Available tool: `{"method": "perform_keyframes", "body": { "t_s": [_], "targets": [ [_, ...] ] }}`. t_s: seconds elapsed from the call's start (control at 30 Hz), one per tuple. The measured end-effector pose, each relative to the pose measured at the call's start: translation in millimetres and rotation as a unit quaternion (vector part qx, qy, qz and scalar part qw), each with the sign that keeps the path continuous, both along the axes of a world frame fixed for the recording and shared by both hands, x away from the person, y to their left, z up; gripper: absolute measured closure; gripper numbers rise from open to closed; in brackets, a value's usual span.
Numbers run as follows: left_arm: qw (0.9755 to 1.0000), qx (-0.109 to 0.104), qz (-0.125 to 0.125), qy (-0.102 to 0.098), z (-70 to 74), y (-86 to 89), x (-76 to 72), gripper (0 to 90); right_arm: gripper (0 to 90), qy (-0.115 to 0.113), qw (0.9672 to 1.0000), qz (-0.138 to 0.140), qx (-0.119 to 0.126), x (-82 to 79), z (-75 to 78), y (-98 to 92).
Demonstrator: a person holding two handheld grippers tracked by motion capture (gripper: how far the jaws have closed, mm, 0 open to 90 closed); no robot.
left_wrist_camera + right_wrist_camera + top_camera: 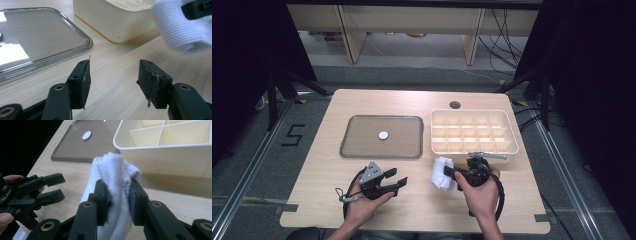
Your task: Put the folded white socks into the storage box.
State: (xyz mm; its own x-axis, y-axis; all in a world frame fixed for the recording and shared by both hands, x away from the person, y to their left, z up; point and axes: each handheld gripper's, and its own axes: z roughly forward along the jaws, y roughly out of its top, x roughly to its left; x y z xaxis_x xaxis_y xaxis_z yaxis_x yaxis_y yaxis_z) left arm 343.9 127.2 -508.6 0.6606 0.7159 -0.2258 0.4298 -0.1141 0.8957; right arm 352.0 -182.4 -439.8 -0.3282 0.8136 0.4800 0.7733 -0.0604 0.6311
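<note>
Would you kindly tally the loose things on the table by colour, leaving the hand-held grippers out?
White: 2, a ribbed cloth and a small round disc
Cream: 1, a divided box
Grey: 1, a shallow tray
Total: 4

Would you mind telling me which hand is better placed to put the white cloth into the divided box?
The right. Its gripper already has its jaws clamped on the white cloth, just in front of the cream divided box. The left gripper is open, holds nothing, and sits farther from the box, nearer the tray.
</note>
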Motion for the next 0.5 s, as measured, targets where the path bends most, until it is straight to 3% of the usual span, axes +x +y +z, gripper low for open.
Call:
{"method": "perform_keyframes", "body": {
  "t_s": [0.07,0.1,0.13,0.3,0.37,0.47,0.5],
  "targets": [
    [1.0,0.001,0.002,-0.003,0.8,0.2,0.2,42.9,71.8,-0.019,0.9997,0.011,-0.01,1.9,0.8,-2.5],
    [1.0,0.002,0.001,-0.005,1.0,0.9,0.6,42.9,71.8,-0.008,1.0,0.002,-0.002,1.6,2.9,-0.6],
    [1.0,0.001,0.003,-0.005,1.1,1.2,0.7,42.9,71.8,-0.019,0.9997,0.01,-0.009,2.4,4.9,-2.7],
    [1.0,0.001,0.006,-0.004,1.5,2.3,1.5,43.0,71.8,-0.02,0.9998,0.001,0.001,5.8,14.2,-4.1],
    [1.0,0.001,0.005,-0.005,1.2,2.4,1.4,43.0,71.8,-0.039,0.9991,0.005,-0.012,9.9,15.9,-7.4],
    [1.0,0.003,0.006,-0.003,0.7,2.9,0.6,43.0,71.8,-0.027,0.9996,-0.004,0.002,10.3,23.6,-4.7],
    [1.0,0.002,0.007,-0.002,0.5,2.9,0.4,43.0,71.8,-0.046,0.9989,0.006,-0.009,13.7,25.1,-6.6]
  ]
}}
